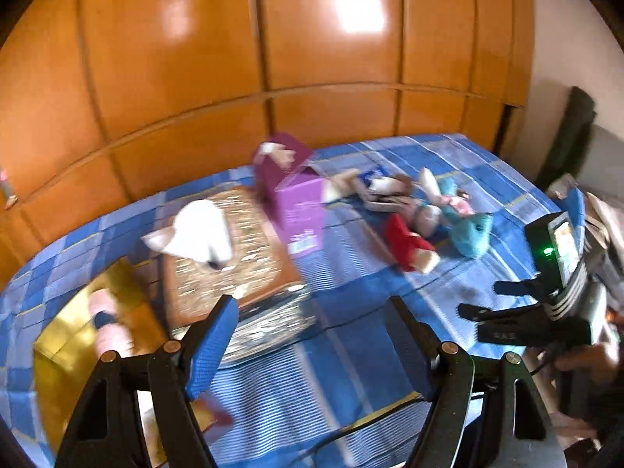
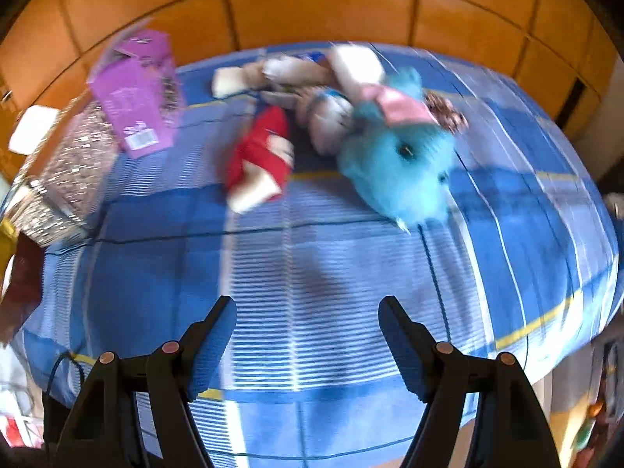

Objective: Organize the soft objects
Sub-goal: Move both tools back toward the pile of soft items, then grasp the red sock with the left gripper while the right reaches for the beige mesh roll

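Several soft toys lie in a heap on the blue checked bed (image 2: 312,273): a turquoise plush (image 2: 397,171) with a pink patch, a red and white plush (image 2: 261,156), and pale plush toys (image 2: 312,78) behind them. The heap also shows in the left wrist view, with the turquoise plush (image 1: 472,234) and red plush (image 1: 405,241). A white plush (image 1: 199,234) lies on a glittery brown box (image 1: 249,257). My left gripper (image 1: 312,323) is open and empty above the bed. My right gripper (image 2: 308,323) is open and empty, short of the heap; it also shows from the left wrist (image 1: 487,300).
A purple box (image 1: 292,195) stands open behind the glittery box; it also shows in the right wrist view (image 2: 136,93). A gold box (image 1: 89,331) holding a pink item sits at the left. A wooden wardrobe (image 1: 273,39) runs behind the bed.
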